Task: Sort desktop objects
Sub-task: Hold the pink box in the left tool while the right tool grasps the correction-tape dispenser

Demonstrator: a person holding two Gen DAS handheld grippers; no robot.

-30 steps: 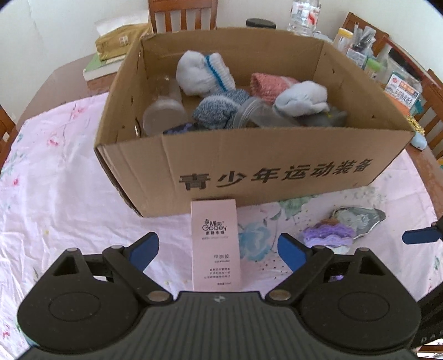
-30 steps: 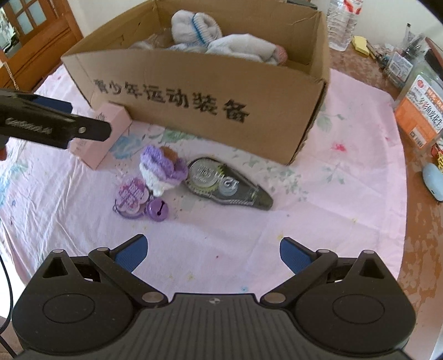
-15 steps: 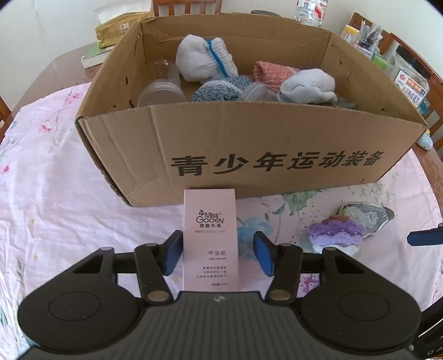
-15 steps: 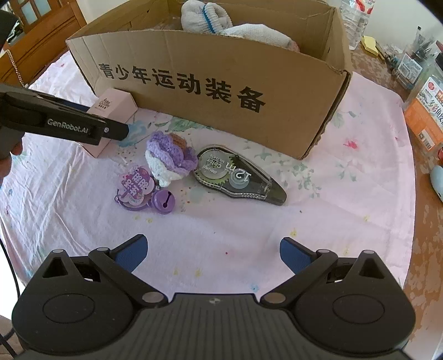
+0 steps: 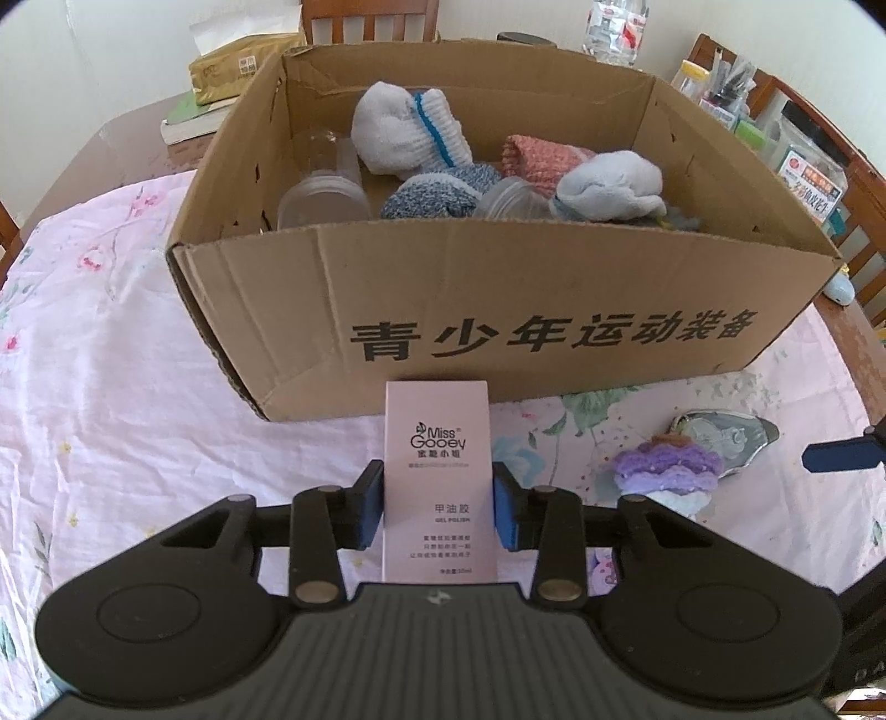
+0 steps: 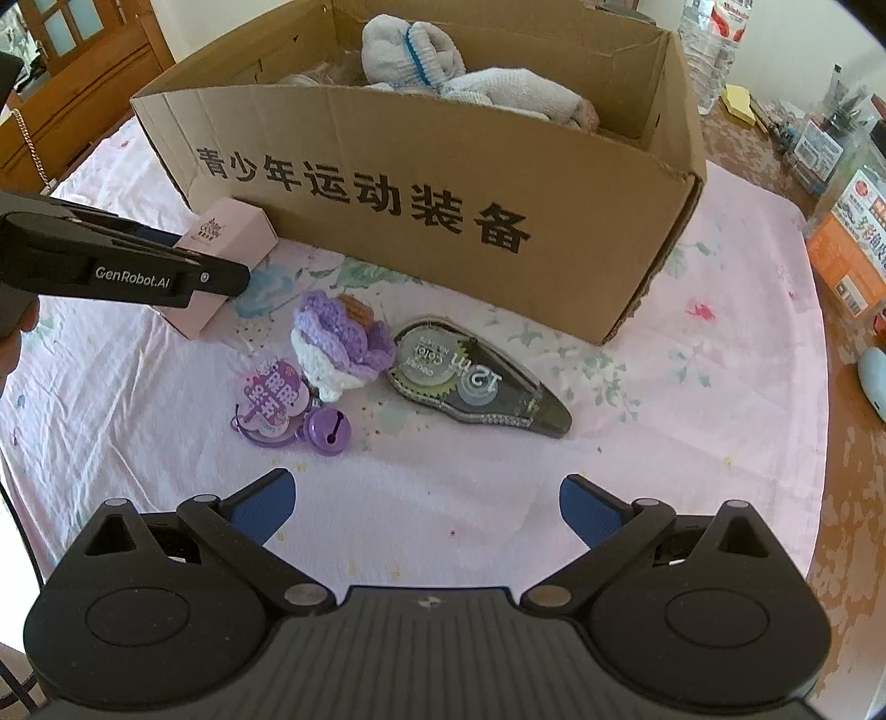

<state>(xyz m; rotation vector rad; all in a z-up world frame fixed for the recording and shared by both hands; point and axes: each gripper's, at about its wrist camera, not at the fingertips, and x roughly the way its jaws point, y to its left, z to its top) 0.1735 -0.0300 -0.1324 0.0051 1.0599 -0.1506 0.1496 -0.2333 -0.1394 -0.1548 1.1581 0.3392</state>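
Note:
My left gripper [image 5: 437, 507] is shut on a pink gel polish box [image 5: 437, 471] that lies on the flowered cloth in front of the cardboard box [image 5: 498, 327]. The pink box also shows in the right wrist view [image 6: 230, 235], with the left gripper [image 6: 221, 277] across it. My right gripper [image 6: 426, 509] is open and empty above the cloth. Ahead of it lie a purple crocheted keychain [image 6: 338, 338] with a tag and bell [image 6: 326, 432], and a correction tape dispenser [image 6: 470, 382]. The cardboard box [image 6: 443, 221] holds socks [image 5: 404, 133] and clear plastic containers [image 5: 321, 199].
Bottles, jars and packets [image 5: 797, 160] crowd the table's right edge beside the box. A book and tissue pack [image 5: 238, 72] lie behind the box at left. Wooden chairs [image 5: 368, 16] stand around the table. A water bottle [image 6: 714, 44] stands at the back right.
My left gripper has moved forward and closed its jaws onto the pink gel polish box. My right gripper has come lower and closer to the keychain and tape, still open.

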